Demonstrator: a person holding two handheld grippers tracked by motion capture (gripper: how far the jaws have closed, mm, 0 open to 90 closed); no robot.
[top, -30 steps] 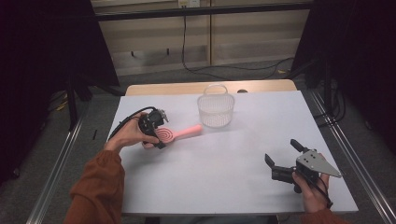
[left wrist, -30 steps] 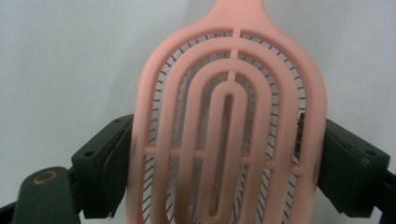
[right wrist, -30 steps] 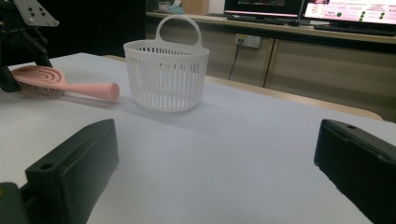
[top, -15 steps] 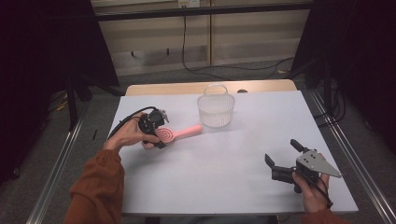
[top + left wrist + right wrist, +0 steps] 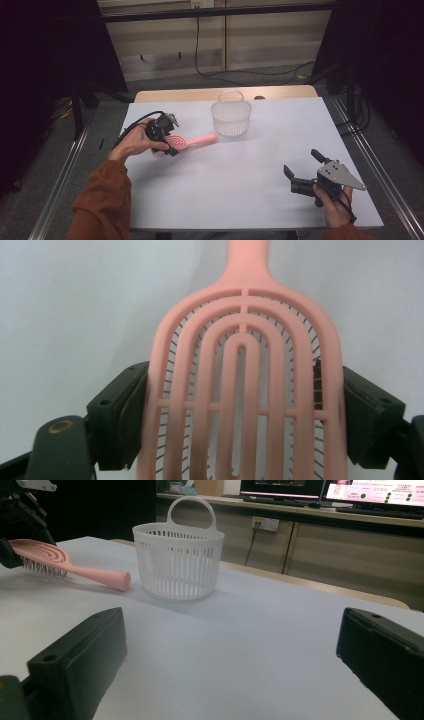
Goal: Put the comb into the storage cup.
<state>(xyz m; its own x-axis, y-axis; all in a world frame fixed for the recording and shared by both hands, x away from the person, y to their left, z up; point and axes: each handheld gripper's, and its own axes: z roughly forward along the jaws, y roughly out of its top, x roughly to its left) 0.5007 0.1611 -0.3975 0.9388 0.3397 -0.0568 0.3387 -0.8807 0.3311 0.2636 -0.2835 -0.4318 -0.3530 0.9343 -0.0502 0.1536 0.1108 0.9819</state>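
Near the desk's left edge, our left gripper clasps the pink hairbrush across its head, a light, stiff, smooth-sided thing best held there, while our right gripper hangs released.

white table, white basket
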